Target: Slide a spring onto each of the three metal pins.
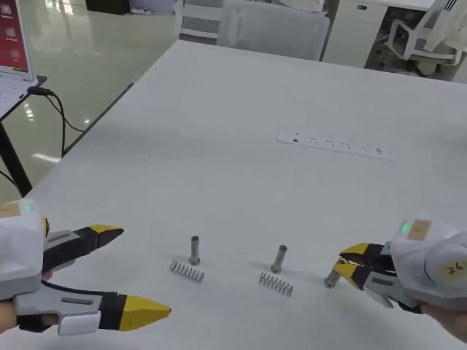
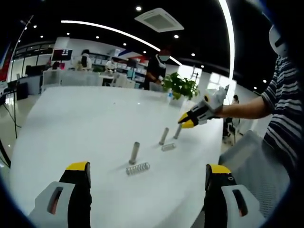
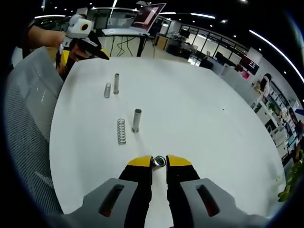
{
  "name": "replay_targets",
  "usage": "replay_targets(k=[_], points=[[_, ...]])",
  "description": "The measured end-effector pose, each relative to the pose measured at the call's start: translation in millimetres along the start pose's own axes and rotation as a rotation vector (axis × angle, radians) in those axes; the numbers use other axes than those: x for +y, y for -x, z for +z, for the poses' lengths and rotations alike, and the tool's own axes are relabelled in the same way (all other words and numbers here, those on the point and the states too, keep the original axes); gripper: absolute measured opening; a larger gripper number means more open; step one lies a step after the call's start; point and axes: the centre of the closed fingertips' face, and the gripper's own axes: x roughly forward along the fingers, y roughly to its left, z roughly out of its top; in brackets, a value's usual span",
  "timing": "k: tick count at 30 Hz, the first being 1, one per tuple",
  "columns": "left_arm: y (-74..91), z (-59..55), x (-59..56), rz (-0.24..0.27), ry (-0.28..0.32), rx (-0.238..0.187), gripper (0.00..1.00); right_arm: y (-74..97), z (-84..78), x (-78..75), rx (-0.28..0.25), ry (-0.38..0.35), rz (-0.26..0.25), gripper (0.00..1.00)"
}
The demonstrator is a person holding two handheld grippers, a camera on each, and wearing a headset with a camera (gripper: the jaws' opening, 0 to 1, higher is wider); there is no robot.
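In the right gripper view the right gripper (image 3: pixel 159 164) is seen clamped on the first spring (image 3: pixel 159 161), judged due a straight downward push, while the left gripper (image 2: pixel 148 167) is held apart.

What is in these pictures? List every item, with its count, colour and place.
Table: one, white, under everything.
Pins: two, grey metal, upright side by side near the front edge.
Loose springs: two, silver, lying flat, one in front of each pin.
Third spring: one, silver, tilted, at the right gripper's tips.
Power strip: one, white, farther back on the table.
Laptop: one, open, left of the table.
Cable: one, black, hanging by the laptop.
Chairs: at least two, grey and white, beyond the far edge.
Left gripper: one, black and grey with yellow tips, jaws open, lower left.
Right gripper: one, same colours, jaws closed on the third spring, lower right.
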Motion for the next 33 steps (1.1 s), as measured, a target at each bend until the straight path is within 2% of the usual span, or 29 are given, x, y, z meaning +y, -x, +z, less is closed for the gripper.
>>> replay_targets(k=[3,4,6,11,18,28,33], points=[[0.2,-1.3,-0.6,0.0,0.001,0.001,0.98,-3.8,-8.3,4.5,0.029,0.02,0.01,0.08],[0.3,-1.6,-0.5,0.001,0.0,0.002,0.98,-3.6,-5.1,3.3,0.007,0.022,0.0,0.08],[0.4,-1.2,-0.6,0.002,0.003,-0.002,0.98,-2.0,-4.3,3.1,0.011,0.002,0.006,0.08],[-0.9,-1.6,-1.3,-0.004,0.005,0.002,0.98,-2.9,-4.0,2.8,0.017,0.013,0.014,0.09],[-2.3,1.2,-3.5,-0.014,0.001,-0.002,0.98,0.6,-1.4,4.2,0.011,-0.007,0.018,0.1],[-2.1,2.9,-2.0,-0.009,0.0,-0.006,0.98,14.5,16.3,-2.3,-0.039,-0.031,-0.008,0.11],[-3.1,3.2,-3.1,-0.012,-0.003,-0.003,0.98,20.5,31.2,0.8,-0.079,-0.043,0.001,0.11]])
